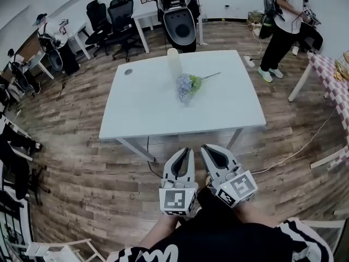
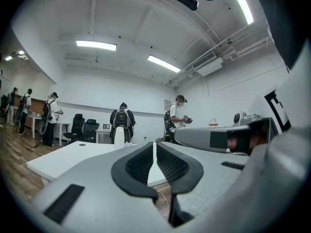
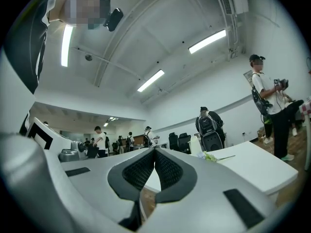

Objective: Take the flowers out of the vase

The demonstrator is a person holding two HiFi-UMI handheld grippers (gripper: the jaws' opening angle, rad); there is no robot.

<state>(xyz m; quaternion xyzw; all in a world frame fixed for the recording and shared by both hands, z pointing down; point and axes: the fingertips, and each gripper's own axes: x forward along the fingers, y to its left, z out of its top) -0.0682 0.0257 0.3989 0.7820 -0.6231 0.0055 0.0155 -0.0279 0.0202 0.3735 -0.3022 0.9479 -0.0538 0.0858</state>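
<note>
Left gripper (image 1: 187,151) and right gripper (image 1: 205,147) closed, empty, white rectangular table (image 1: 136,125) ahead of fingertips, purple flower bunch (image 1: 187,86) lying just beside tall white cylindrical vase (image 1: 173,62)

Head camera overhead; both others level (table (image 1: 142,108) shared).

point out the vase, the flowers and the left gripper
vase (image 1: 173,62): head view, middle of its white body
flowers (image 1: 185,87): head view, the blue bloom
left gripper (image 1: 187,153): head view, between its fingertips

Table (image 1: 142,111) mostly bare, open approach from near edge; only vase (image 1: 173,63) & flowers (image 1: 187,86) stand mid-table.
</note>
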